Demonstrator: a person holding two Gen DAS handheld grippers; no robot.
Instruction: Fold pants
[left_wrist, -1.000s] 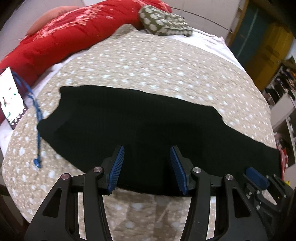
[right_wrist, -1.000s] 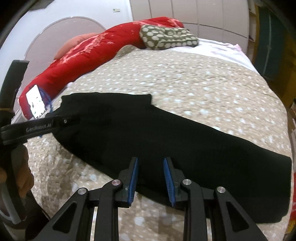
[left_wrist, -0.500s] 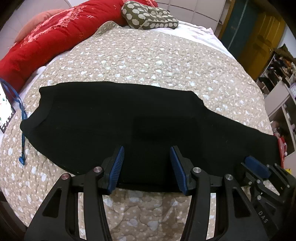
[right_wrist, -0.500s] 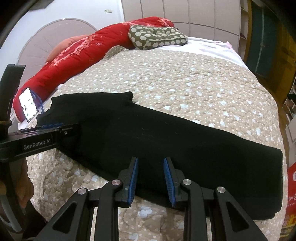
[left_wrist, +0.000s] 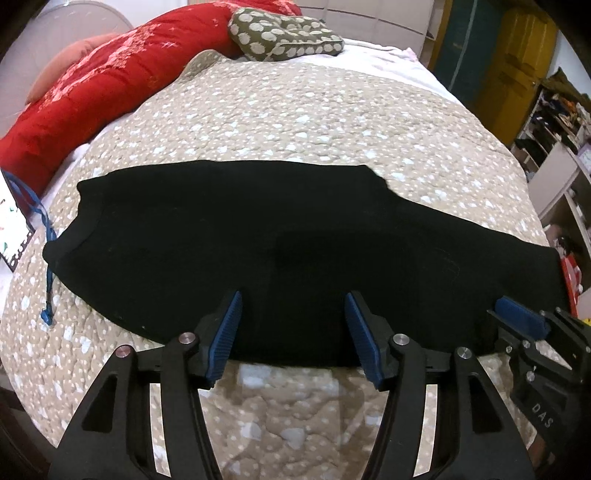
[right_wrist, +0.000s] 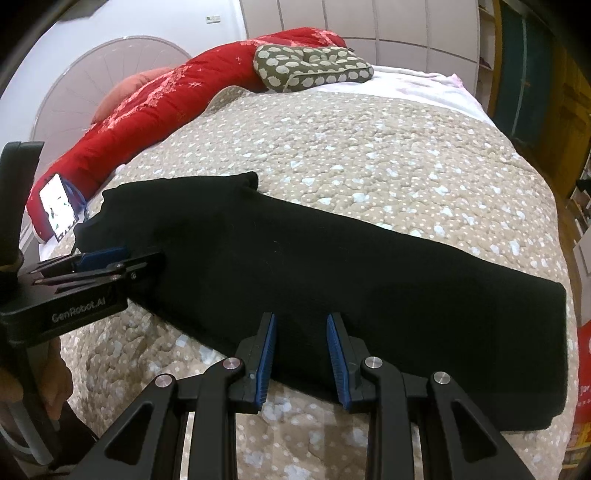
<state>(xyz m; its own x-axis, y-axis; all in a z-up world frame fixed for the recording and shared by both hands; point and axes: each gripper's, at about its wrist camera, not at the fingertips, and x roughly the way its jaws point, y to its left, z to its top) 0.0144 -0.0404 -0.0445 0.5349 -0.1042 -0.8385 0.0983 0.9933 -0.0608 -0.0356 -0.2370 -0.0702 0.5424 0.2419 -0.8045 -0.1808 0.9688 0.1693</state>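
Only right wrist view shows pants (right_wrist: 332, 280) hem.

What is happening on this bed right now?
A person holds a two-finger tool in each hand over black pants laid flat and lengthwise on a spotted bedspread. The left hand-held gripper and the right hand-held gripper both sit open at the near edge of the pants, gripping nothing. No further fold has begun. A phone lies beside a red quilt.
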